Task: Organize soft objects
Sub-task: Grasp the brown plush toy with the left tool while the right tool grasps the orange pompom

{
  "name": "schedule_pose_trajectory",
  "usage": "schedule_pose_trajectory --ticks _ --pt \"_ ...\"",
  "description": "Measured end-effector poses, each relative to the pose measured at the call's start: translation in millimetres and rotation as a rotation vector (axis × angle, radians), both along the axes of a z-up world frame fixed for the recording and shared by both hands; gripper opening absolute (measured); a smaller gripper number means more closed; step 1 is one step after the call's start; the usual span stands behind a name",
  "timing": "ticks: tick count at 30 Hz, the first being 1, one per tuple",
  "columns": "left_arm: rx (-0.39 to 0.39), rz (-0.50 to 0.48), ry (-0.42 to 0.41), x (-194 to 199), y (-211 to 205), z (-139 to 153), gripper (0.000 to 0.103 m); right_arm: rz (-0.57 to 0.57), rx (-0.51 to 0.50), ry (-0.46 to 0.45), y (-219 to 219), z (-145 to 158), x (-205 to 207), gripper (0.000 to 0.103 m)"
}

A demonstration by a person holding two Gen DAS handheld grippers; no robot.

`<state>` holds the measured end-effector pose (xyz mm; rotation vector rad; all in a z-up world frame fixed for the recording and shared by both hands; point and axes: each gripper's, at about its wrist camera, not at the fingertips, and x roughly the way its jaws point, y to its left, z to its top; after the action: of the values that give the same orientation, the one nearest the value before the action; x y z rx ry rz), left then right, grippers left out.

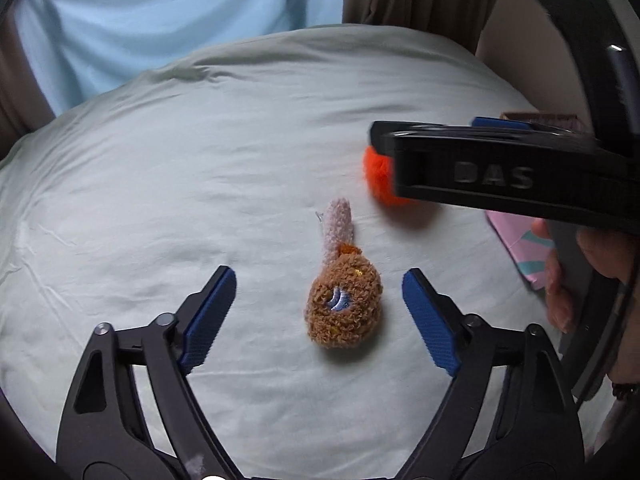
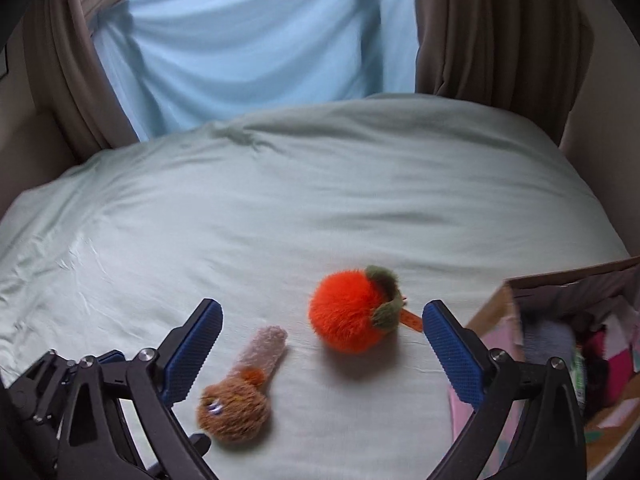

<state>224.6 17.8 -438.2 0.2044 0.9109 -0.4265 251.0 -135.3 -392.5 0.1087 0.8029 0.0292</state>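
Note:
A brown fuzzy plush with a pink tail (image 1: 343,306) lies on the pale green bed sheet (image 1: 200,200), between the blue pads of my open, empty left gripper (image 1: 318,312). It also shows in the right wrist view (image 2: 234,408), low and left. An orange fluffy plush with a green leaf top (image 2: 354,312) lies on the sheet between the pads of my open, empty right gripper (image 2: 322,340). In the left wrist view the orange plush (image 1: 378,178) is partly hidden behind the right gripper's black finger (image 1: 500,176).
A cardboard box (image 2: 560,284) holding several soft items stands at the bed's right edge, with a pink patterned side (image 1: 520,248). Brown curtains (image 2: 480,28) and a light blue sheet (image 2: 248,48) hang behind the bed. A person's hand (image 1: 592,252) holds the right gripper.

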Motion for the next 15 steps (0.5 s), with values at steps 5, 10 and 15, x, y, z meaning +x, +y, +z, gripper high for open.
schedule_pose_trajectory --ticks 5,10,15 --pt "0.021 -0.044 -0.035 -4 -12 -19 0.080 0.016 -0.038 -0.003 3 -34 17 0.096" --pt "0.054 -0.088 -0.064 -8 -23 -33 0.068 -0.002 -0.055 -0.009 -4 -53 25 0.096" --pt "0.084 -0.122 -0.061 -6 -29 -47 0.057 -0.024 -0.056 -0.007 -12 -71 34 0.092"
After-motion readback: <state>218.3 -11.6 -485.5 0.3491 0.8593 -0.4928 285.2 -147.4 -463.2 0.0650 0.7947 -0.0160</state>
